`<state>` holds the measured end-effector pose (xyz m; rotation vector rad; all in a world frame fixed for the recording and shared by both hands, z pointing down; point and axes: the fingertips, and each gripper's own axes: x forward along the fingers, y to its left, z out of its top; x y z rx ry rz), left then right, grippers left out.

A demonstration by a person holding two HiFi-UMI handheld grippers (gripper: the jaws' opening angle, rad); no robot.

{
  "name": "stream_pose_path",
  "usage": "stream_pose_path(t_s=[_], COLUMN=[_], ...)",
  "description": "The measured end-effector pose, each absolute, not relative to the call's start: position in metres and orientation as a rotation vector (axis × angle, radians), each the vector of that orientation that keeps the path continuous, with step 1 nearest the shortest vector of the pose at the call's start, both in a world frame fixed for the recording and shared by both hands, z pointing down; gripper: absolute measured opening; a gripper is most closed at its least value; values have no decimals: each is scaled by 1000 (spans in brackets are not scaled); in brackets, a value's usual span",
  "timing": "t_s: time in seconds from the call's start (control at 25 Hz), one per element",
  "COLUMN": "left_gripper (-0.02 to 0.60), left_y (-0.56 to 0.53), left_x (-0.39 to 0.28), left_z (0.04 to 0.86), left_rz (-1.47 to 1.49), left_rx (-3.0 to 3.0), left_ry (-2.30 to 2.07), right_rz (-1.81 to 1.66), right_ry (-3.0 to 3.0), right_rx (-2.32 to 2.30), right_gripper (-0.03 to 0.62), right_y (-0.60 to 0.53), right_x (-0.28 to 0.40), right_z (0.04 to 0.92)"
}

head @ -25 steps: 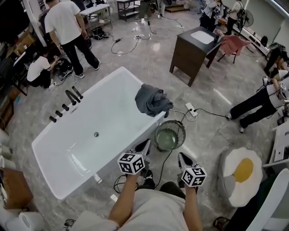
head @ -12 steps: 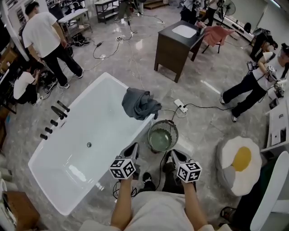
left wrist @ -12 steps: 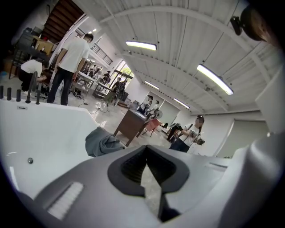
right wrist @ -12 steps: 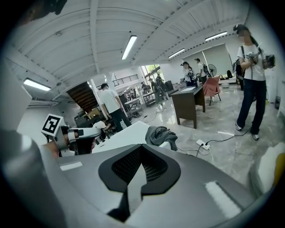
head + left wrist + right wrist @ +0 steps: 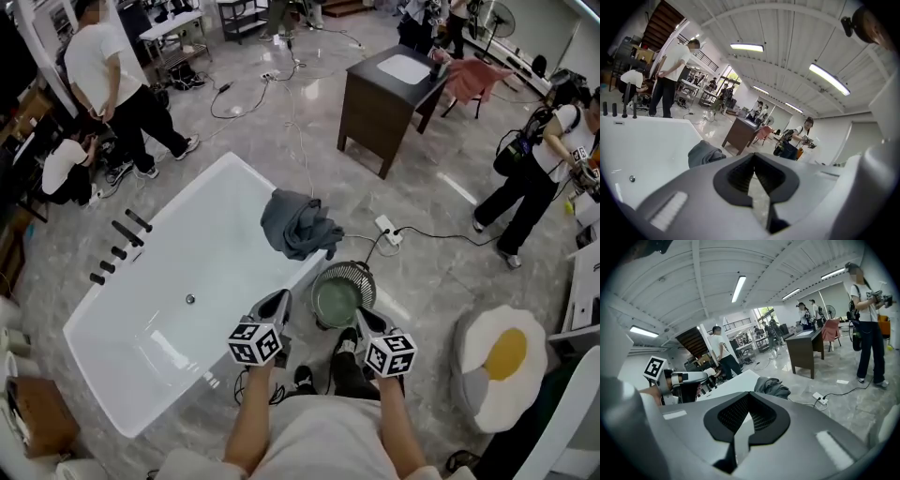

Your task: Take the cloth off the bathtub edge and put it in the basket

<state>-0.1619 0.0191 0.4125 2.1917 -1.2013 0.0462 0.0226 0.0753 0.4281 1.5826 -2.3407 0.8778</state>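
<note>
Saw the grey cloth heaped on the rim of the white bathtub at its far right corner, part of it draped over the edge, apart from both tools. Found the round wire basket on the marble floor just beside that end of the tub, below the cloth in the head view. Held 2 grippers low in front of the body: left gripper by the tub's near side, right gripper close to the basket's near rim. Read both pairs of jaws as pressed together at the tips, nothing between them. Saw the cloth ahead and left of the tips in the left gripper view. Noted a dark cabinet beyond, a power strip near the basket, a fried-egg cushion at right, and 4 black taps on the tub's far side.
</note>
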Motion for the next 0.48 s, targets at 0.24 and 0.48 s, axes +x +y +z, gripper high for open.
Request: stream_pose_path(t_s=[0.24, 0.48], left_gripper=[58, 58], left_y=[-24, -60], left_x=[-136, -113], left_z=[412, 408], left_rz=[117, 197], left_rx=[2188, 2193], left_ry=[-1266, -1353], right_rz=[868, 872], right_ry=[-2403, -2472], right_rx=[1501, 1434], right_gripper=[-3, -3], right_y=[20, -29], right_x=[45, 82], right_z=[429, 426])
